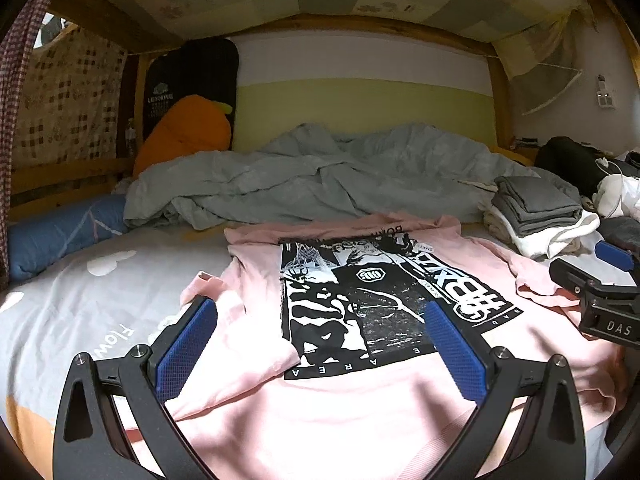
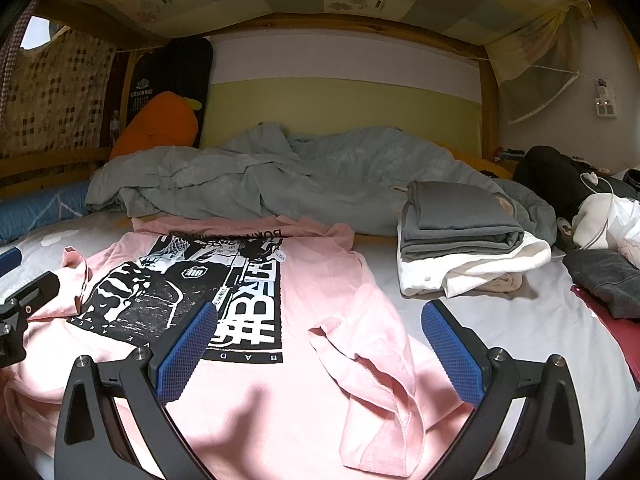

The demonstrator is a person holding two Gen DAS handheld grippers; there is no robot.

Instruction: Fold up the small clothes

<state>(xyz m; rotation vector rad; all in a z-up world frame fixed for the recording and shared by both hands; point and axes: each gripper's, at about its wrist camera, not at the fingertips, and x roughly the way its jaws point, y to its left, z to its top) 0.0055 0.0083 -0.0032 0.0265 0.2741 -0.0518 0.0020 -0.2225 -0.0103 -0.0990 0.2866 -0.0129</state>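
Note:
A pink T-shirt point(image 1: 248, 364) with a black-and-white print lies spread face up on the bed sheet point(image 1: 80, 296), hem toward me. My left gripper point(image 1: 320, 308) is open and empty, hovering over the shirt's left part, near its left sleeve point(image 1: 208, 284). My right gripper point(image 2: 320, 312) is open and empty above the shirt's right side point(image 2: 320, 280), with the folded-in right sleeve point(image 2: 372, 364) between its fingers. The right gripper also shows at the right edge of the left wrist view point(image 1: 600, 280). The left gripper shows at the left edge of the right wrist view point(image 2: 24, 296).
A stack of folded grey and white clothes point(image 2: 460, 236) sits right of the shirt. A rumpled grey duvet point(image 1: 320, 172) lies behind. Dark and white garments point(image 2: 600, 240) pile at the far right. An orange carrot plush point(image 1: 184, 132) and a blue pillow point(image 1: 60, 232) are at the left.

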